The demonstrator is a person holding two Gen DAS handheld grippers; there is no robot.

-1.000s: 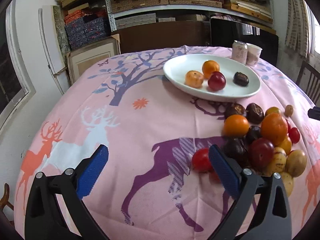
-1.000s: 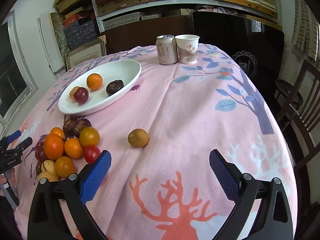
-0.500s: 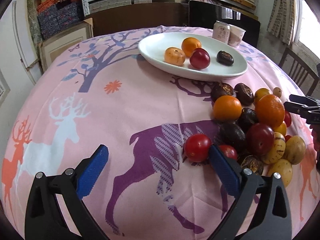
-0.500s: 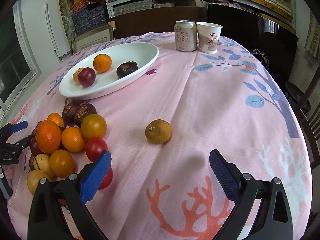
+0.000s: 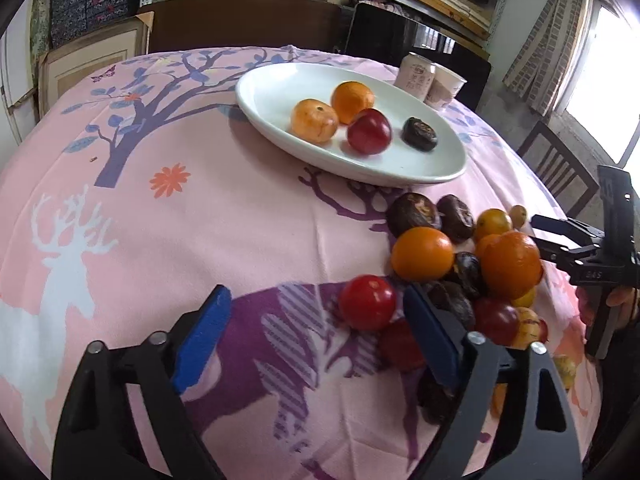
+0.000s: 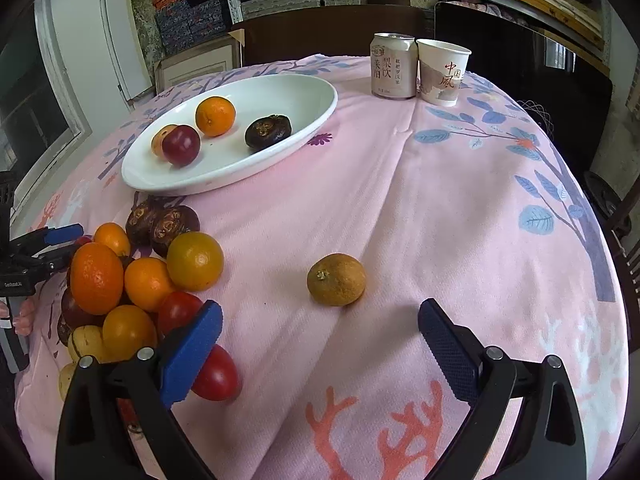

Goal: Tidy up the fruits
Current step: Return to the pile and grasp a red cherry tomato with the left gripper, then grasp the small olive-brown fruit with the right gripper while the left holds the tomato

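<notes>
A white oval plate (image 5: 400,168) (image 6: 280,152) holds two oranges, a red plum and a dark fruit. A pile of loose fruit (image 5: 472,264) (image 6: 132,280) lies on the pink cloth. My left gripper (image 5: 316,336) is open; a red tomato (image 5: 367,302) sits just ahead, close to its right finger. My right gripper (image 6: 320,344) is open; a lone brownish-green citrus (image 6: 336,279) lies just ahead of its gap. Another red tomato (image 6: 214,374) sits by its left finger.
A drink can (image 6: 393,66) and a paper cup (image 6: 442,71) stand at the table's far side. A dark chair (image 5: 560,176) stands beyond the table edge. Shelves fill the back wall.
Both grippers have moved forward and lower. The red tomato is closer to the left gripper's fingers, and the lone citrus is closer to the right gripper. Both stay open.
</notes>
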